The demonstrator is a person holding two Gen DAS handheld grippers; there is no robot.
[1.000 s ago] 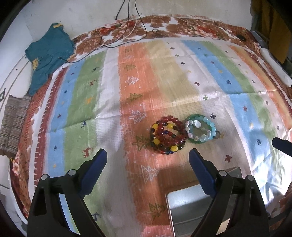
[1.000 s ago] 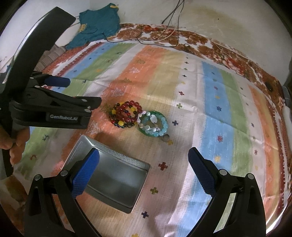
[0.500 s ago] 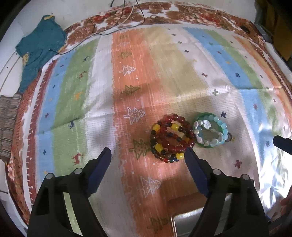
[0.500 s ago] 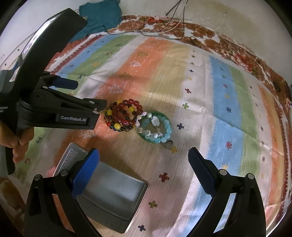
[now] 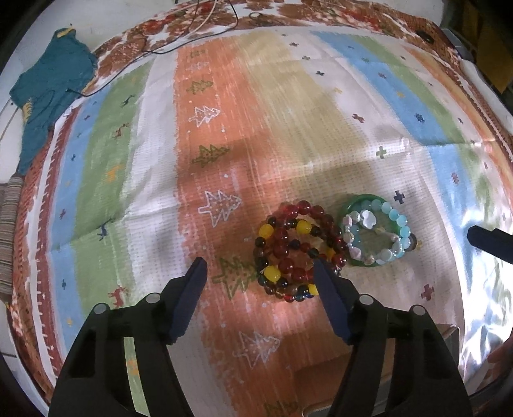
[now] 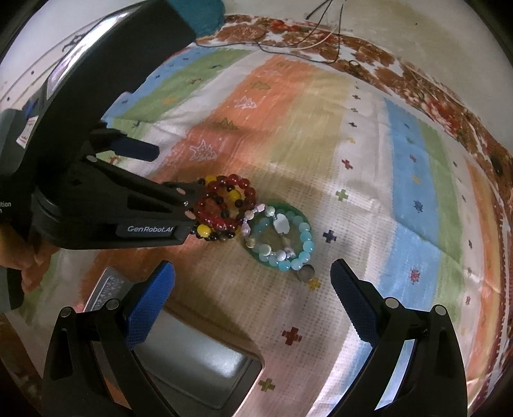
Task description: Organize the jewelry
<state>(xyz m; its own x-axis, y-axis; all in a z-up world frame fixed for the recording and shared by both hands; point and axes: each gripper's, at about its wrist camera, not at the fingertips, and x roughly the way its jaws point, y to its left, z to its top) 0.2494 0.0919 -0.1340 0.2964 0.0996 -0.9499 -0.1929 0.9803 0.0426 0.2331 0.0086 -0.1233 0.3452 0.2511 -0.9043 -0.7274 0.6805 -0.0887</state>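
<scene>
A pile of red, dark and yellow bead bracelets [image 5: 293, 251] lies on the striped cloth, also in the right wrist view [image 6: 224, 207]. Beside it, pale blue and white bead bracelets [image 5: 378, 234] rest on a green bangle [image 6: 279, 237]. A small round metal piece [image 6: 304, 274] lies next to the bangle. My left gripper [image 5: 259, 272] is open, low over the cloth, its right finger at the edge of the red pile. My right gripper [image 6: 251, 276] is open and empty, held above the cloth near the bangle. A grey metal tin [image 6: 198, 362] lies open under the right gripper.
The striped cloth [image 5: 224, 128] covers the whole surface. A teal garment [image 5: 48, 93] lies at the far left edge. Thin cables [image 5: 198, 29] run along the far border. The right gripper's fingertip [image 5: 490, 242] shows at the right of the left wrist view.
My left gripper has moved forward and down to the red bead pile, and its jaws have narrowed a little. My right gripper has moved closer to the bracelets.
</scene>
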